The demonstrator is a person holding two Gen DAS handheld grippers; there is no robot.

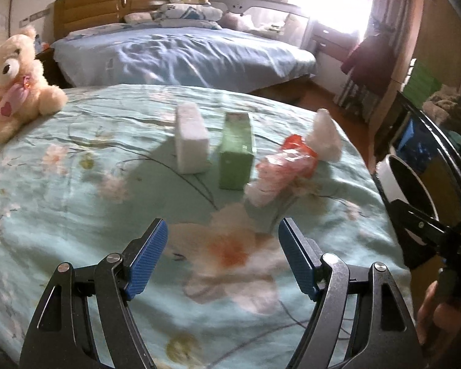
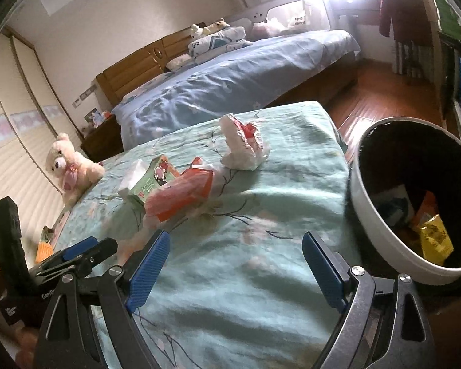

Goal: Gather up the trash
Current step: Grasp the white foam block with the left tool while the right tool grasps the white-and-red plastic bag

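Both hand-held grippers released, over bed w/ trash
Left hand-held gripper [image 1: 222, 250] & right hand-held gripper [image 2: 235, 259] empty; green box [image 1: 236, 156] ahead of left, print too blurry; "Gen…" on left's body.

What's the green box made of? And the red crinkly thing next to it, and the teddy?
Green box: probably thin cardboard, with flat printed faces and sharp edges.
Red crinkly wrapper: looks like thin, shiny plastic film, clear in places and creased.
Teddy bear: soft cream plush, fuzzy all over.
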